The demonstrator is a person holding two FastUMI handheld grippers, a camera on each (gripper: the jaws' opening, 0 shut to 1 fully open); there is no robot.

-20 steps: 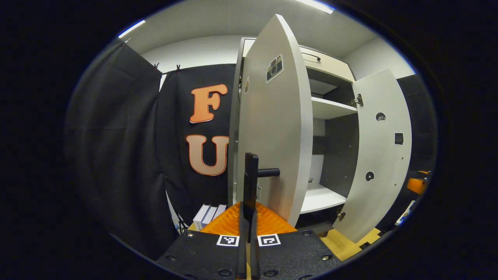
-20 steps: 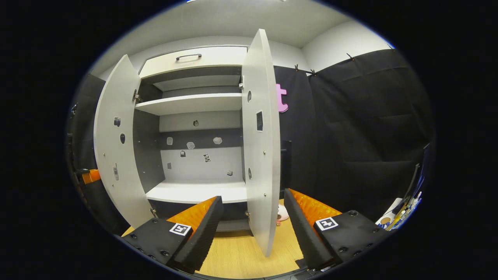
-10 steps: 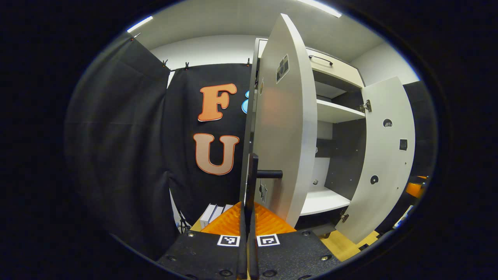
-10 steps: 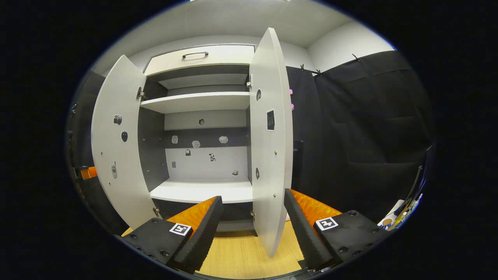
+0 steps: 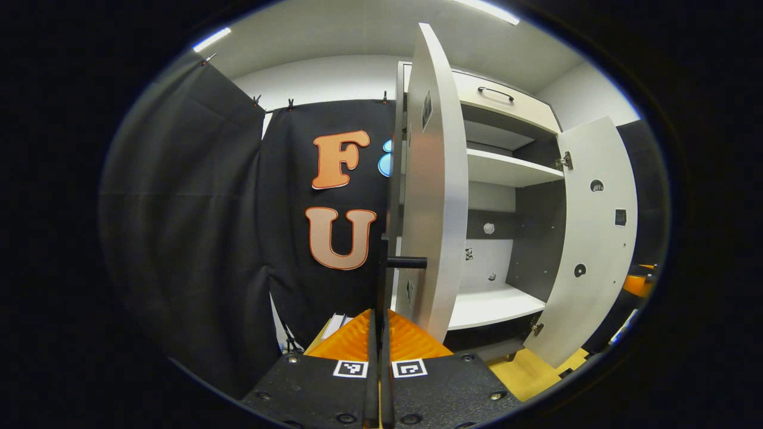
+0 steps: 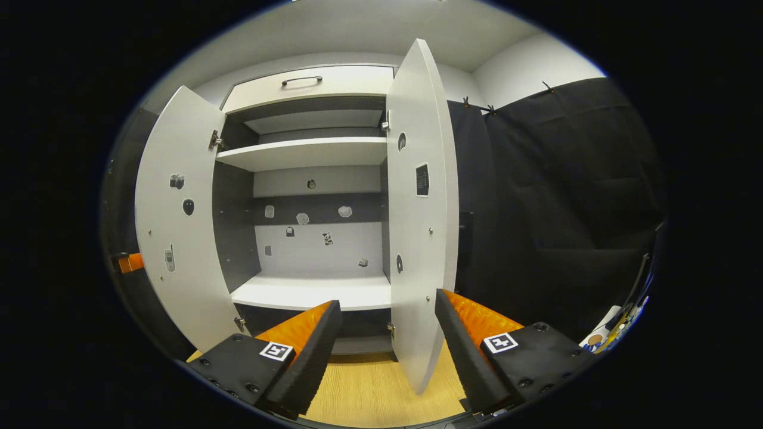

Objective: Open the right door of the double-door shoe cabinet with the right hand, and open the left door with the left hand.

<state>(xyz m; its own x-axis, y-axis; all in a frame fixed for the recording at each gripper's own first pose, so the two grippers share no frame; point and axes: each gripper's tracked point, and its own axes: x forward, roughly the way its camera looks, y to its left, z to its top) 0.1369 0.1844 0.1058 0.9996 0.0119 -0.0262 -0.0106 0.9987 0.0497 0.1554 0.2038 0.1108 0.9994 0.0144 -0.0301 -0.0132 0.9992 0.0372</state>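
Both pale grey flat-panel doors of the double-door shoe cabinet point(image 6: 310, 155) stand swung out, white shelves exposed. Left gripper point(image 5: 379, 322): jaws together, clamped on the black bar handle point(image 5: 406, 262) of the left door point(image 5: 435, 196), which is seen nearly edge-on in the left gripper view. Right gripper point(image 6: 387, 333): jaws wide apart, touching nothing, with the lower edge of the right door point(image 6: 424, 226) between its fingers above the light wooden floor point(image 6: 369, 393).
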